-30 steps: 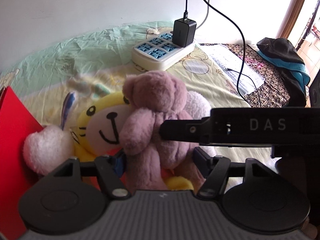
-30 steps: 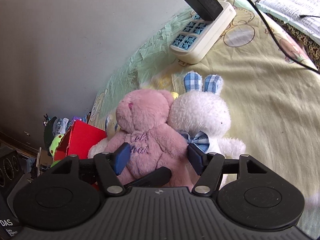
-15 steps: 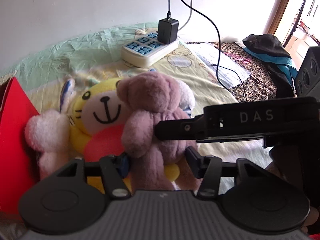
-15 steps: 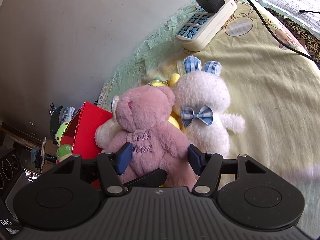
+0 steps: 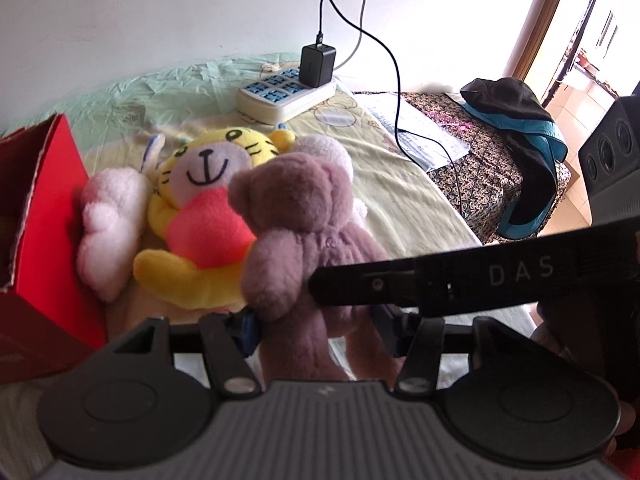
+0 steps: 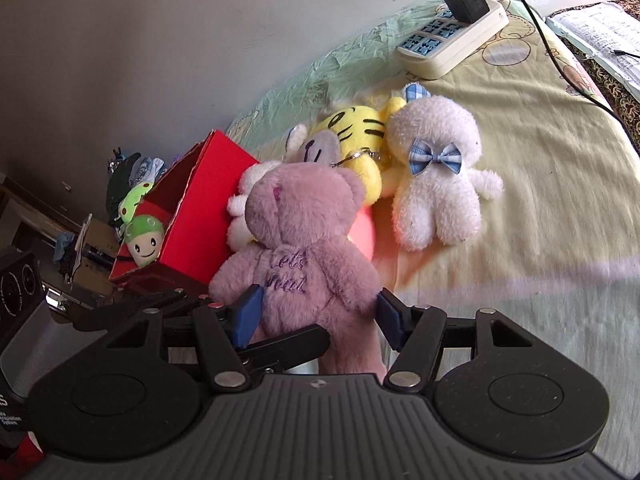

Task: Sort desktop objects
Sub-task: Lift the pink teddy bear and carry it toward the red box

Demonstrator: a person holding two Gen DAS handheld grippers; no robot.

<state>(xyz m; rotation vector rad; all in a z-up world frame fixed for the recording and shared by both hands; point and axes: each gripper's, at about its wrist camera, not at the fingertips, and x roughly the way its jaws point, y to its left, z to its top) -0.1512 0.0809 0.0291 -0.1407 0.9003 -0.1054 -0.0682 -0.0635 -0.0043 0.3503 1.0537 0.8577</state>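
Note:
A mauve-pink teddy bear (image 5: 296,208) (image 6: 300,220) hangs just above the yellow bedsheet, caught from two sides. My left gripper (image 5: 316,324) is shut on its legs. My right gripper (image 6: 318,312) has its blue pads pressed into the bear's waist. In the left wrist view the right gripper's black finger (image 5: 440,280) lies against the bear's side. Behind the bear lie a yellow tiger plush (image 5: 208,200) (image 6: 356,128), a white bunny with a blue bow (image 6: 436,184) and a pale pink plush (image 5: 108,220). An open red box (image 5: 44,200) (image 6: 200,216) stands at the left with a green mushroom toy (image 6: 142,236) inside.
A white power strip (image 5: 280,96) (image 6: 448,44) with a black charger and cable sits near the wall. Papers (image 5: 416,132), a black and teal cloth (image 5: 520,128) and a dark speaker (image 5: 612,152) lie to the right. Bare sheet spreads right of the bunny.
Both grippers have drawn back with the bear, away from the plush pile. The left jaws have closed in on the bear's legs. More of the red box shows now.

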